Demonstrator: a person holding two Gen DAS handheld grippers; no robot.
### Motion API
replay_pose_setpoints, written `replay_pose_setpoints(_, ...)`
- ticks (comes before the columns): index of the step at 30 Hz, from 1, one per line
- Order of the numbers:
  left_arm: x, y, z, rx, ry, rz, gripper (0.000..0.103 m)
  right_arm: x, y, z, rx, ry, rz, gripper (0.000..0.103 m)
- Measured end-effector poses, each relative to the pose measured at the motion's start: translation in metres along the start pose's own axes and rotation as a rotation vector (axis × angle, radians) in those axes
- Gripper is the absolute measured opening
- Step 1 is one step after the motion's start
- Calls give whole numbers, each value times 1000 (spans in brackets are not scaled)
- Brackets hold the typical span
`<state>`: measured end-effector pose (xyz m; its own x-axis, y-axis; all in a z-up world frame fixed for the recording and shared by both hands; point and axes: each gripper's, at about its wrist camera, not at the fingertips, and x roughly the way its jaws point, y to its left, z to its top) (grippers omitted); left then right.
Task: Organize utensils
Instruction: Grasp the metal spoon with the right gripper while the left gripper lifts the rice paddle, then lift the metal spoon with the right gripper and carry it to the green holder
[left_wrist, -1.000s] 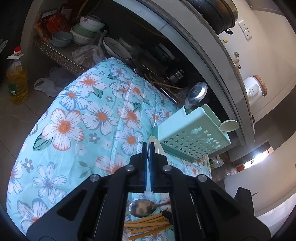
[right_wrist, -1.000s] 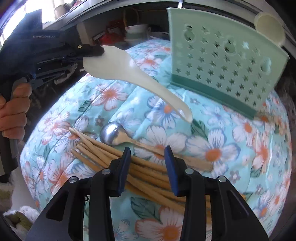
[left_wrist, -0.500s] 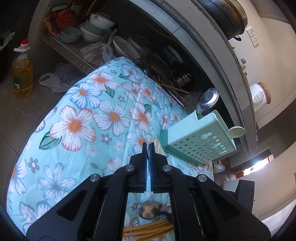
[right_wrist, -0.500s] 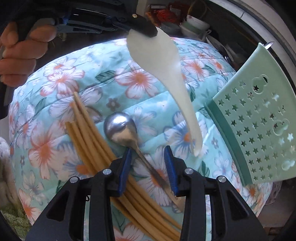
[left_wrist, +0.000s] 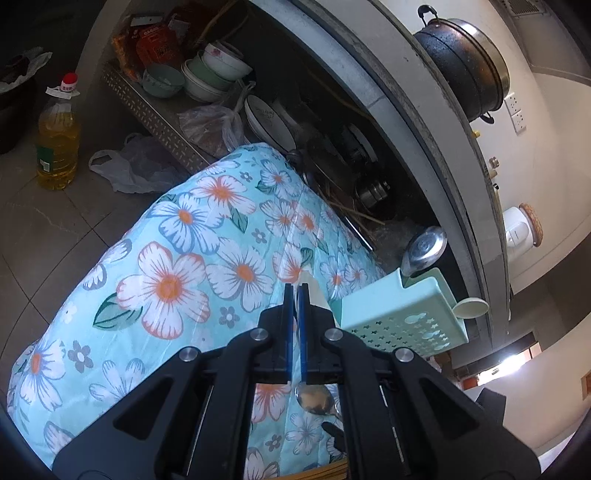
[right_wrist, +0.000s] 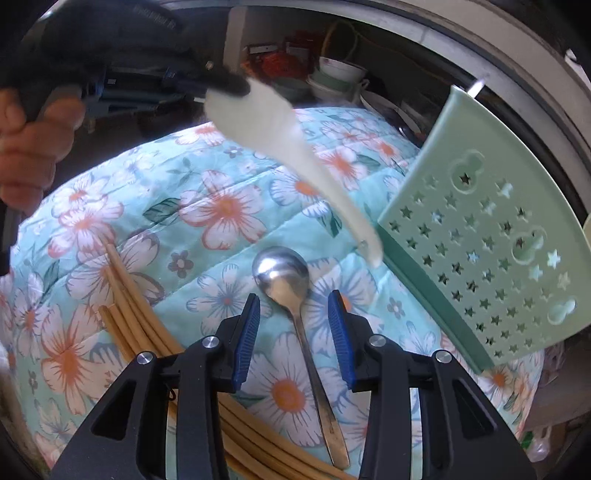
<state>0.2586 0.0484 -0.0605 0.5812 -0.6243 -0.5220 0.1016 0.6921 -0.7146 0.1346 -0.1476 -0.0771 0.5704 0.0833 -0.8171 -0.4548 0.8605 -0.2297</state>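
Observation:
My left gripper (left_wrist: 294, 291) is shut on the wide end of a white rice paddle (right_wrist: 291, 151), held in the air over the floral cloth; the paddle's narrow handle tip hangs just left of the mint-green perforated utensil holder (right_wrist: 491, 236). In the left wrist view only a sliver of the paddle (left_wrist: 314, 291) shows past the fingers. The holder (left_wrist: 402, 314) has a steel ladle (left_wrist: 424, 251) and a cream spoon (left_wrist: 471, 306) in it. My right gripper (right_wrist: 293, 306) stands open just above a steel spoon (right_wrist: 291, 291) lying on the cloth, its neck between the fingers. Several wooden chopsticks (right_wrist: 140, 325) lie to its left.
The floral cloth (left_wrist: 177, 280) covers a raised surface that drops to a tiled floor on the left. Behind it, a shelf holds stacked bowls (left_wrist: 210, 70) and plates. An oil bottle (left_wrist: 57, 136) and a plastic bag (left_wrist: 133, 162) sit on the floor. A dark pot (left_wrist: 465, 66) stands on the counter above.
The left gripper carried the paddle toward the holder, its handle tip now close beside it. The right gripper rolled and shifted from over the chopsticks to over the steel spoon.

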Motion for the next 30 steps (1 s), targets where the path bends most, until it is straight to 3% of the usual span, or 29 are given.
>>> replay_pose_setpoints(7,-21,7,11,-38,-97,14,1,19,46,9,-249,-2,-214,37)
replay_pose_setpoints(10,-34,17,16,-56,-129,25,1,22,58,13,-300,6,-282,37)
replay_pose_setpoints(14,-47,27,20,-69,-145,40,1,30,61,22,-290,32,-303,34)
replay_pose_setpoints(15,-51,30,21,-71,-147,46,1,33,57,25,-277,37,-298,28)
replay_pose_setpoints(16,-54,32,22,-74,-150,51,1,34,54,27,-249,43,-288,20)
replay_pose_setpoints(19,-61,36,22,-74,-157,61,1,50,39,45,-134,33,-277,12)
replay_pose_setpoints(25,-69,37,21,-67,-168,64,1,12,-27,36,266,-65,-142,6)
replay_pose_setpoints(30,-73,27,20,-35,-176,58,1,-25,-73,11,518,-188,-70,5)
